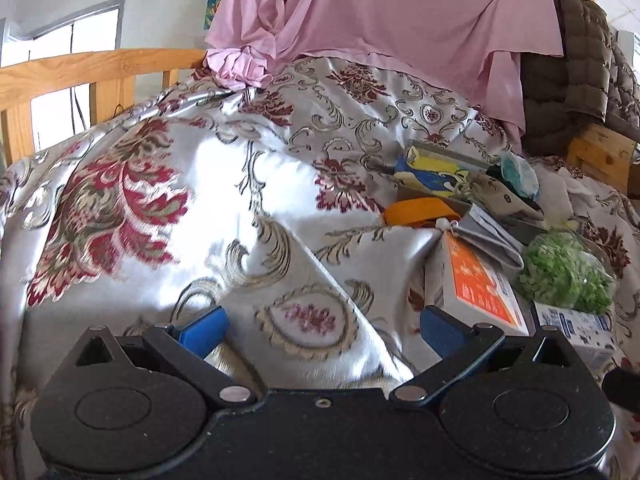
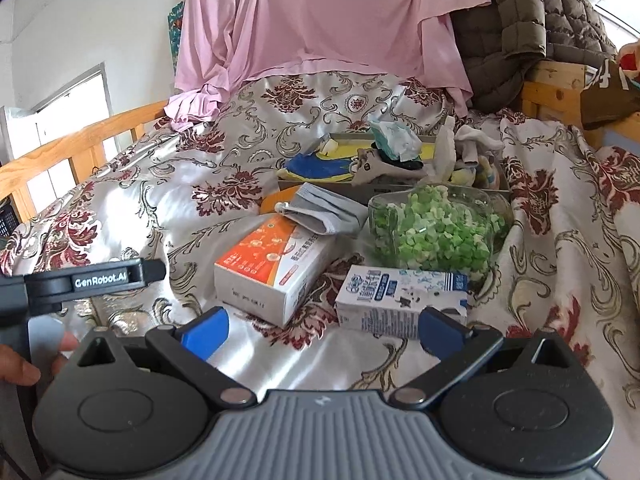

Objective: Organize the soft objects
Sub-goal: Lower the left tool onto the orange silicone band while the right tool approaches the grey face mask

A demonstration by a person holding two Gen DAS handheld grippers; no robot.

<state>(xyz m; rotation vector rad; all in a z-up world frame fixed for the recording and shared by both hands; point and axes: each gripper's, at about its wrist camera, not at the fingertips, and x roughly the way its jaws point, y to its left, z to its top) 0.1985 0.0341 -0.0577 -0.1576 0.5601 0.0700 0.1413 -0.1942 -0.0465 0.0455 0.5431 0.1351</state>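
Note:
A grey tray [image 2: 384,189] sits mid-bed holding a blue and yellow cloth [image 2: 320,166], a crumpled teal tissue [image 2: 394,138], a beige pouch [image 2: 374,168] and white socks [image 2: 474,146]. A folded grey cloth [image 2: 328,210] lies on an orange and white box [image 2: 276,268]. A bag of green foam bits [image 2: 436,228] sits beside a blue and white carton [image 2: 400,300]. My right gripper [image 2: 322,330] hangs open just short of the box and carton. My left gripper [image 1: 322,326] is open over bare bedspread, left of the orange box [image 1: 476,284], with the green bag [image 1: 566,272] further right.
A floral satin bedspread [image 1: 192,184] covers the bed. A wooden rail [image 1: 80,72] runs along the left side. A pink sheet [image 2: 320,20] hangs at the back, a brown quilted jacket [image 2: 532,12] at back right. A hand [image 2: 24,364] holds the left gripper's body [image 2: 80,280].

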